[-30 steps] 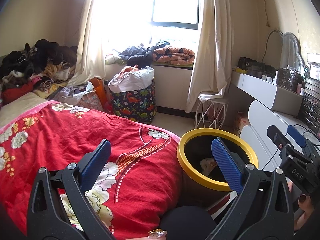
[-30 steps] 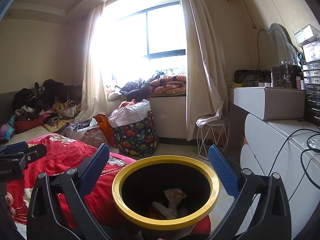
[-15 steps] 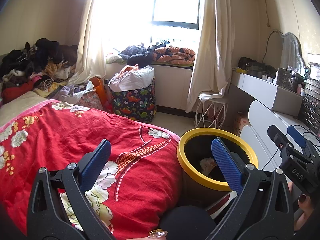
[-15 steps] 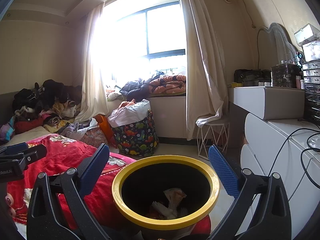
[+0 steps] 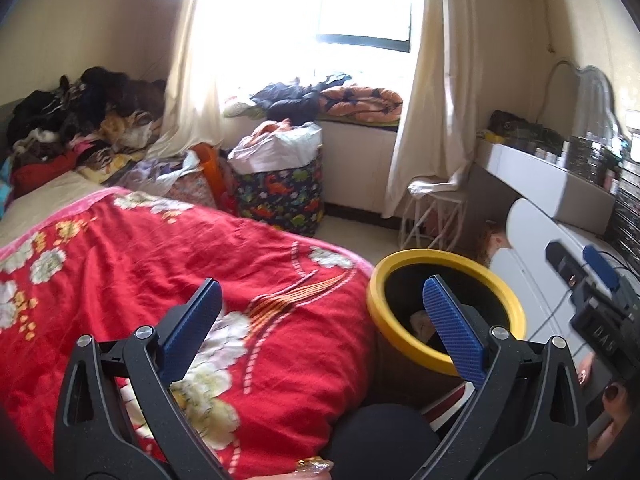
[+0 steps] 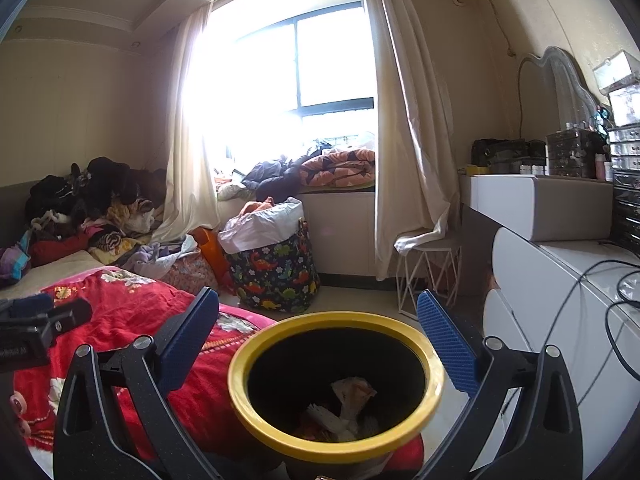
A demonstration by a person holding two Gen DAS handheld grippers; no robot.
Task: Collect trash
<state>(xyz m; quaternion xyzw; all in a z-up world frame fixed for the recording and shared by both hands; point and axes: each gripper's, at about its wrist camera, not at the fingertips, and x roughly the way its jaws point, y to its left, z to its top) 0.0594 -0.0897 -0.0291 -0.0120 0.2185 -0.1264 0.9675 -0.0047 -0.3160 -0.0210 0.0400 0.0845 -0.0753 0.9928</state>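
Note:
A black trash bin with a yellow rim point(image 6: 336, 446) stands beside the bed, just below my right gripper point(image 6: 318, 334), which is open and empty above its mouth. Crumpled paper trash point(image 6: 348, 400) lies at the bin's bottom. In the left wrist view the bin point(image 5: 440, 360) is at the right of the red floral blanket point(image 5: 140, 264). My left gripper point(image 5: 320, 318) is open and empty, hovering over the blanket's edge and the bin's left rim.
A dinosaur-print laundry basket point(image 6: 276, 276) stands on the floor by the window. Piled clothes point(image 6: 88, 204) cover the bed's far end. A white wire stool point(image 6: 428, 276) and a white dresser point(image 6: 560, 292) with cables stand at the right.
The left wrist view has shifted slightly and blurred, so the left gripper moved a little. The right gripper and the bin hold the same places.

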